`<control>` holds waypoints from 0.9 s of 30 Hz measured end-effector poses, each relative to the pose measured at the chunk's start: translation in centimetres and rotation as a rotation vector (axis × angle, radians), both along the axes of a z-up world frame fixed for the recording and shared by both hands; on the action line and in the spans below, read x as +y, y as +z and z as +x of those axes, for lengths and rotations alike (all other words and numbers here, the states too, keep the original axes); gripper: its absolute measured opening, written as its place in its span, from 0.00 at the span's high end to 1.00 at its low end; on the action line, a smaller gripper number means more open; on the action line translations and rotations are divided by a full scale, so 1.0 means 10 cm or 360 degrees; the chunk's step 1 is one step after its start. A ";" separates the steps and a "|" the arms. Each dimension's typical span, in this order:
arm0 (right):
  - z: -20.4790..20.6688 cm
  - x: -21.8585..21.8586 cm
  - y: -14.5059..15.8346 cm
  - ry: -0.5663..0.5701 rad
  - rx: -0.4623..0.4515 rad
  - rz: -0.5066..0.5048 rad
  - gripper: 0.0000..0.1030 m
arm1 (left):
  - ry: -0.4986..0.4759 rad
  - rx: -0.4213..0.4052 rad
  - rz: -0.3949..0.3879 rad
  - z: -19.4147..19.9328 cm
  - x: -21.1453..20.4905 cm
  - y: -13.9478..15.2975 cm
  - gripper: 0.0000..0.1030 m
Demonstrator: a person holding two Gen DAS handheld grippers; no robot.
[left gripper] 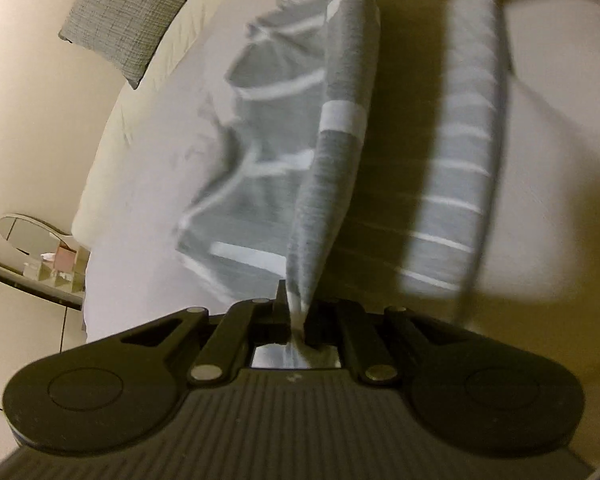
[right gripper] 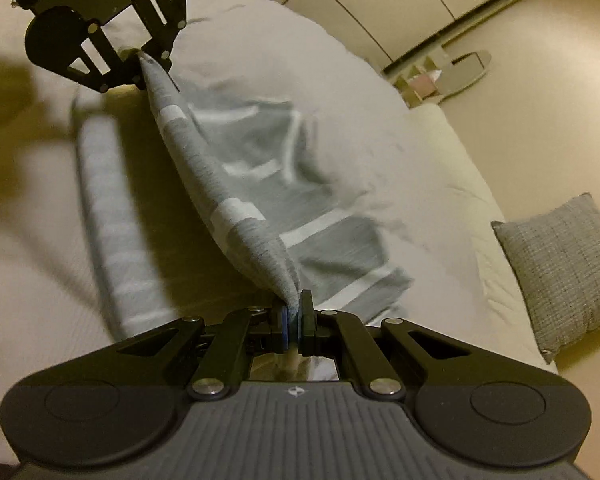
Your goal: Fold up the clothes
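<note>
The right gripper [right gripper: 294,312] pinches one corner of the grey striped garment [right gripper: 236,200], whose taut edge runs up and away to the left gripper [right gripper: 140,65], also pinching it, above the far bed [right gripper: 340,60].

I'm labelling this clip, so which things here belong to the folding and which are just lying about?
In the job:
striped grey garment
left gripper, shut on it
right gripper, shut on it
bed, underneath

Lying about:
grey cushion
mirror on the floor
small boxes beside it
</note>
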State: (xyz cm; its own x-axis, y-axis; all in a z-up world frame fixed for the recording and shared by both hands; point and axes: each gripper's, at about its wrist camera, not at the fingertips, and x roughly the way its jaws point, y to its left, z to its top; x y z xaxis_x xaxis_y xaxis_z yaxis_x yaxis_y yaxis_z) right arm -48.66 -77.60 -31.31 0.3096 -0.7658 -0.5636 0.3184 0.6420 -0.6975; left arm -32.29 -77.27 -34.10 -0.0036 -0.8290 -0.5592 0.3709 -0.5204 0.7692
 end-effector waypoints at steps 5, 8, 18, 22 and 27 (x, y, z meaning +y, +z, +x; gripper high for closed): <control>-0.21 0.28 -0.37 0.0006 0.0067 -0.0130 0.93 | -0.0005 -0.0010 -0.0156 0.08 0.22 -0.23 0.85; -0.28 0.30 -0.47 0.0002 0.0092 -0.0213 0.93 | -0.0021 -0.0010 -0.0232 0.09 0.29 -0.29 0.83; -0.38 0.26 -0.56 0.0026 0.0110 -0.0353 1.00 | -0.0095 -0.0035 -0.0399 0.08 0.33 -0.48 0.93; -0.41 0.42 -0.52 0.0016 0.0091 -0.0383 1.00 | -0.0093 -0.0018 -0.0424 0.09 0.35 -0.53 0.94; -0.37 0.44 -0.74 0.0044 0.0133 -0.0350 1.00 | -0.0089 -0.0027 -0.0439 0.12 0.35 -0.60 0.93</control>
